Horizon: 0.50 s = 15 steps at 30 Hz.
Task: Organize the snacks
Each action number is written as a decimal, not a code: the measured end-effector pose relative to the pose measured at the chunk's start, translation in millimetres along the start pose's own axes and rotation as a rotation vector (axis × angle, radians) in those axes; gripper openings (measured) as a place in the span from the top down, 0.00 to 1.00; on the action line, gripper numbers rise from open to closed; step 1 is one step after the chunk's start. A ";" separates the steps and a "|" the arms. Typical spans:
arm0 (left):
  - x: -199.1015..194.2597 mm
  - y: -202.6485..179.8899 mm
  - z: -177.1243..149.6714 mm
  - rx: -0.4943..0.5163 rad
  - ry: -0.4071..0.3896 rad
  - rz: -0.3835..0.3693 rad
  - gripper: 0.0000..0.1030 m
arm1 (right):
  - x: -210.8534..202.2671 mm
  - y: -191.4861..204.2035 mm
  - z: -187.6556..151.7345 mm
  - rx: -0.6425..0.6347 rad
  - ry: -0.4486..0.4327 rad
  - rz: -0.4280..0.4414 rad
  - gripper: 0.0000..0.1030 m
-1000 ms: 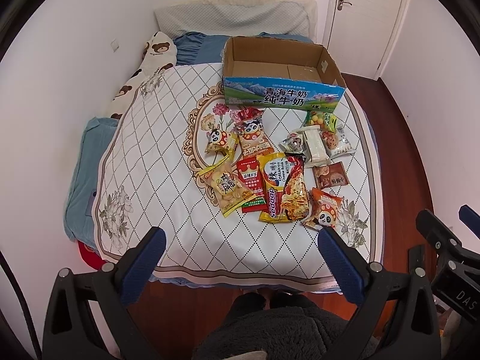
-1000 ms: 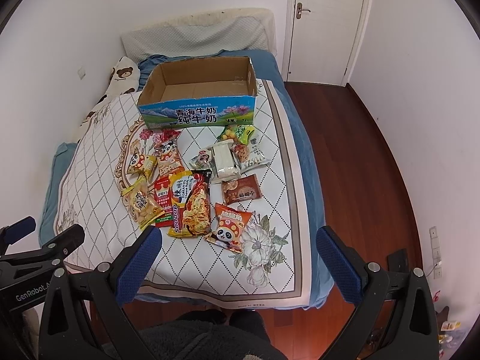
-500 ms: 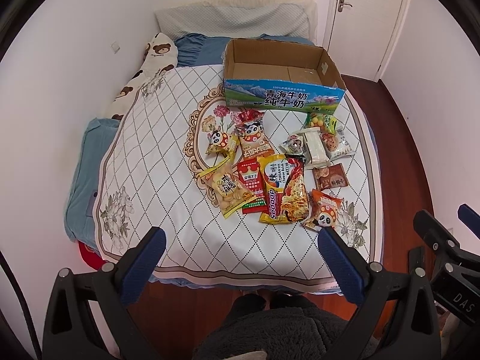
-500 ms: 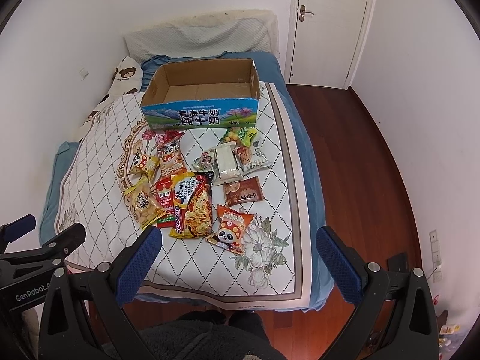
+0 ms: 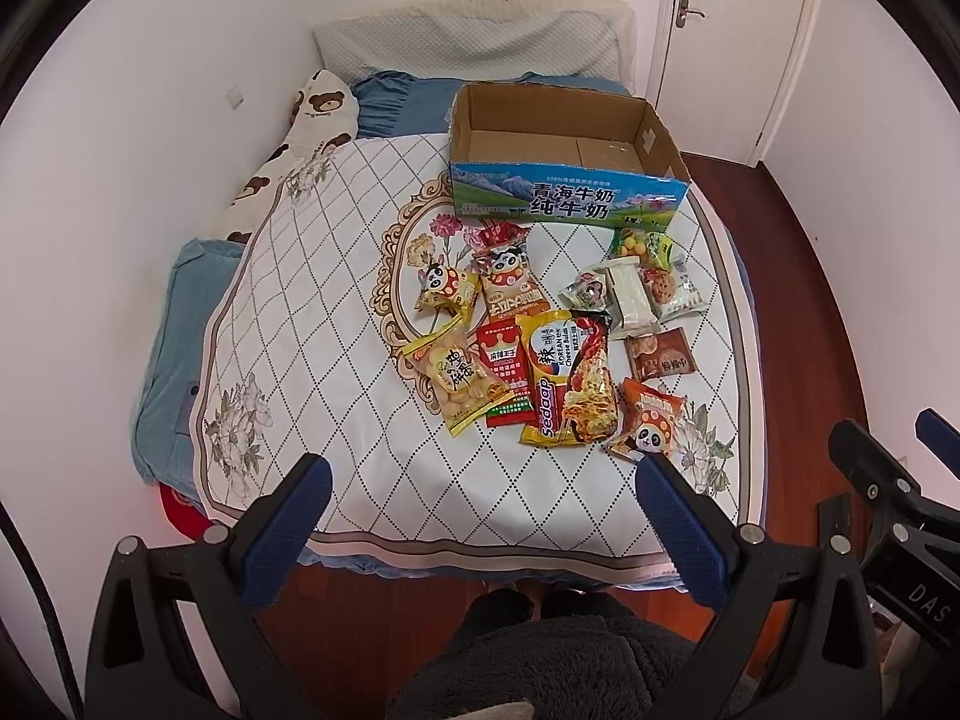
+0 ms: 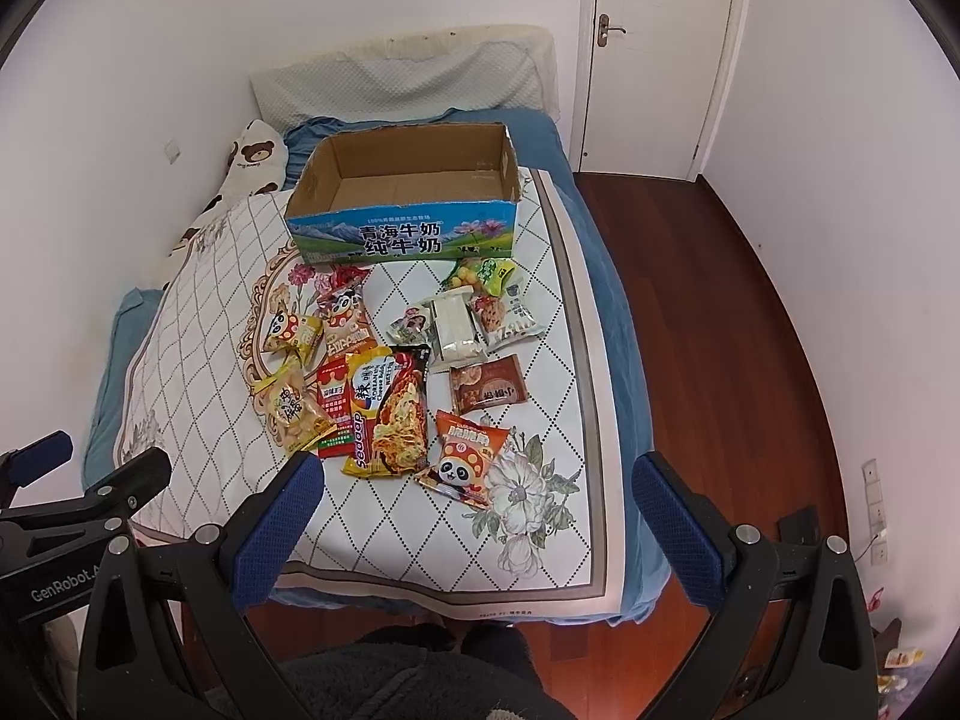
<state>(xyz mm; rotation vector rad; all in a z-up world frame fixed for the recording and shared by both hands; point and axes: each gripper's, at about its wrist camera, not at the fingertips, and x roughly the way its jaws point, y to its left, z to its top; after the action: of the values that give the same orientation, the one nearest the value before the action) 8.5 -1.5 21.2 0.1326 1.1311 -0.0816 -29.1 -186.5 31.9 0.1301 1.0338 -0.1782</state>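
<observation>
Several snack packets lie spread on a quilted bed: a yellow noodle pack (image 5: 567,381) (image 6: 390,414), an orange panda pack (image 5: 648,426) (image 6: 465,456), a brown biscuit pack (image 5: 660,354) (image 6: 486,393), a white pack (image 5: 627,297) (image 6: 456,324) and a yellow cracker pack (image 5: 459,375) (image 6: 294,408). An empty open cardboard milk box (image 5: 567,153) (image 6: 408,192) stands behind them. My left gripper (image 5: 480,504) is open and empty above the bed's foot. My right gripper (image 6: 477,504) is open and empty, just right of the left one.
The bed (image 5: 336,312) fills the room's left side against a white wall. A bear pillow (image 5: 312,120) and a grey headboard cushion (image 5: 474,42) lie at the far end. Wooden floor (image 6: 720,330) runs along the right to a white door (image 6: 654,48).
Both grippers have drifted slightly forward toward the bed. The snacks and box have not moved.
</observation>
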 end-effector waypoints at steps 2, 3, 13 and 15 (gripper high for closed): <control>-0.9 0.0 0.3 -0.001 -0.001 0.000 0.00 | -1.3 -0.1 -0.5 0.001 -0.001 0.001 0.00; -3.1 0.1 -0.4 -0.001 -0.003 0.000 0.00 | -2.5 -0.4 -0.9 0.001 -0.003 0.001 0.00; -10.9 -2.4 -4.3 -0.001 -0.016 0.002 0.00 | -10.9 -7.2 -6.1 0.012 -0.017 0.007 0.00; -12.4 -3.0 -4.3 -0.004 -0.018 0.002 0.00 | -12.2 -8.3 -6.9 0.010 -0.020 0.009 0.00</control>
<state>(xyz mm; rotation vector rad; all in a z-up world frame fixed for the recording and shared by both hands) -1.0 -3.9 30.5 0.1288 1.1133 -0.0789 -42.7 -192.3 38.8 0.1417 1.0121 -0.1767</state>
